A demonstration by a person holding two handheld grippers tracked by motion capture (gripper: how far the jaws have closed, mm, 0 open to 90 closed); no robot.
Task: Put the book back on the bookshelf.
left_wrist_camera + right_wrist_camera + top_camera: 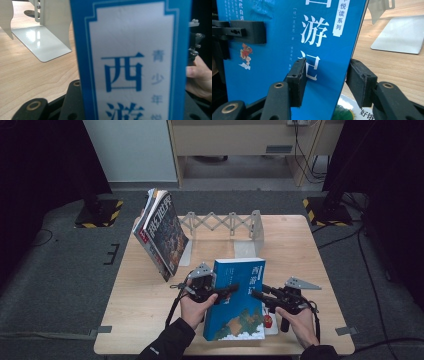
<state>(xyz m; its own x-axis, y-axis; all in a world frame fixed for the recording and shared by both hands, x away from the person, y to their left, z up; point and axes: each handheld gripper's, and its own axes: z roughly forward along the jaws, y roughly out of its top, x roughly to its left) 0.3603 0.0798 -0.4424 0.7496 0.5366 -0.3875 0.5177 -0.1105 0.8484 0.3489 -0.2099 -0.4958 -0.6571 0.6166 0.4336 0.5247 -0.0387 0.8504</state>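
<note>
A blue book (240, 310) with a white title panel stands tilted at the table's near middle, held between both hands. My left gripper (231, 290) is shut on its left side. In the left gripper view the book's spine (130, 50) fills the space between the black jaws. My right gripper (256, 295) straddles the book's right edge. In the right gripper view the right gripper (325, 72) has one pad on the front cover (274, 50) and the other behind the book. One of the left gripper's fingers (247, 31) lies on the cover farther off.
Several books (162, 232) lean against a grey accordion bookend rack (225, 222) at the back of the wooden table (150, 305). The rack's white base plate (42, 42) lies flat behind the blue book. A picture book (270, 322) lies flat under the blue book's right corner.
</note>
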